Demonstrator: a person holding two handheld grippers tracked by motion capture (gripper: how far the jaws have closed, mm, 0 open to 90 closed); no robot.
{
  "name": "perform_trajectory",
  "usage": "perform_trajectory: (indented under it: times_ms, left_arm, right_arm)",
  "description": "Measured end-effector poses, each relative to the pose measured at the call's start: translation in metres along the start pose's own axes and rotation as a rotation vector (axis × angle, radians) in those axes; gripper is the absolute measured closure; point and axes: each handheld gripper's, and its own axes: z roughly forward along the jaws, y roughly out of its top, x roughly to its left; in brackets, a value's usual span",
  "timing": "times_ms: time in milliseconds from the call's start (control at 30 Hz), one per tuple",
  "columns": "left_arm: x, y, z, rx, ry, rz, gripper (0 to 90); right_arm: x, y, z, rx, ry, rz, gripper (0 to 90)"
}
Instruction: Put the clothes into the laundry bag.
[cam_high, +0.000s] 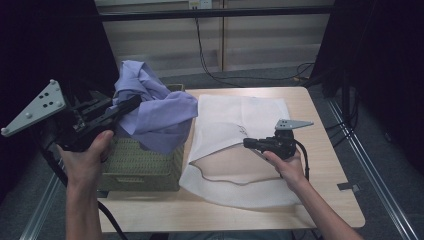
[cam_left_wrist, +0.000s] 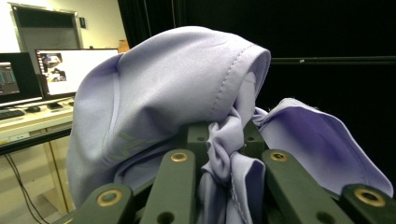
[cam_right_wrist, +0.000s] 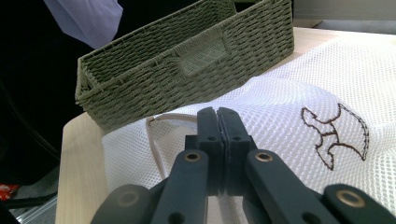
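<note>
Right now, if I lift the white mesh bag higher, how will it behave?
Probably floppy: the white mesh bag lies limp and rumpled on the table. Likely light, as open netting. The right tongs pinch just its edge, so the rest should sag.

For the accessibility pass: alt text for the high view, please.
A person's left tongs hold a bunched lavender garment over a green woven basket at the left of a wooden table. The right tongs are shut on the upper layer of a white mesh laundry bag lying flat beside it.
</note>
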Motion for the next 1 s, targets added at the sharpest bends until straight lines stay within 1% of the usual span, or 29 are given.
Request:
perform_trajectory:
  times_ms: [67, 100, 133, 267, 333, 367, 400, 433, 467, 500, 567, 700, 733, 800, 833, 933, 967, 1000]
  left_arm:
    - [-0.003, 0.0, 0.004, 0.003, -0.022, 0.004, 80.7]
    - [-0.006, 0.0, 0.007, 0.0, -0.031, -0.007, 80.7]
    - [-0.008, 0.0, 0.009, 0.005, -0.038, 0.003, 80.7]
    - [-0.018, 0.001, 0.017, 0.006, -0.072, 0.007, 80.7]
    - [-0.022, 0.0, 0.022, 0.012, -0.08, 0.01, 80.7]
    - [-0.023, -0.001, 0.025, 0.014, -0.087, 0.009, 80.7]
    - [-0.024, -0.002, 0.028, 0.016, -0.097, -0.001, 80.7]
    - [-0.025, -0.003, 0.031, 0.022, -0.097, 0.003, 80.7]
    - [-0.027, -0.004, 0.033, 0.021, -0.105, -0.01, 80.8]
    - [-0.027, -0.006, 0.036, 0.034, -0.113, -0.006, 80.7]
    - [-0.028, -0.007, 0.04, 0.043, -0.129, -0.004, 80.7]
    - [-0.033, -0.011, 0.049, 0.055, -0.155, -0.015, 80.7]
    - [-0.034, -0.011, 0.052, 0.06, -0.164, -0.01, 80.7]
    - [-0.037, -0.013, 0.056, 0.069, -0.177, -0.019, 80.7]
    - [-0.038, -0.014, 0.059, 0.077, -0.181, -0.008, 80.7]
    - [-0.044, -0.019, 0.068, 0.093, -0.199, -0.016, 80.7]
    - [-0.044, -0.02, 0.07, 0.102, -0.208, -0.008, 80.7]
    - [-0.045, -0.021, 0.073, 0.109, -0.215, -0.01, 80.7]
  right_arm:
    - [0.0, 0.0, 0.0, -0.002, 0.0, 0.0, 88.9]
    - [0.0, 0.0, -0.001, -0.003, -0.003, 0.001, 88.9]
    - [0.0, 0.0, -0.001, -0.003, 0.0, 0.002, 88.9]
    - [0.0, 0.0, -0.001, -0.006, 0.003, 0.004, 88.9]
    - [0.0, 0.0, -0.001, -0.005, 0.005, 0.005, 88.9]
    - [0.0, 0.0, -0.001, -0.006, 0.004, 0.005, 88.9]
    - [0.0, 0.001, -0.001, -0.006, 0.005, 0.005, 88.9]
    - [-0.001, 0.001, -0.001, -0.007, 0.005, 0.004, 88.9]
    - [-0.001, 0.001, -0.001, -0.009, 0.005, 0.001, 88.9]
    - [-0.001, 0.001, -0.001, -0.009, 0.005, 0.001, 88.9]
    - [0.0, 0.001, -0.001, -0.009, 0.007, 0.006, 88.9]
    - [-0.001, 0.001, -0.001, -0.011, 0.009, 0.005, 88.9]
    - [-0.001, 0.001, -0.001, -0.011, 0.009, 0.004, 88.9]
    - [-0.001, 0.001, -0.001, -0.013, 0.01, 0.003, 88.9]
    - [-0.001, 0.002, -0.002, -0.013, 0.009, 0.004, 89.0]
    - [-0.001, 0.002, -0.002, -0.014, 0.01, 0.005, 88.9]
    - [-0.001, 0.002, -0.002, -0.014, 0.011, 0.006, 88.9]
    - [-0.001, 0.002, -0.002, -0.014, 0.011, 0.007, 88.9]
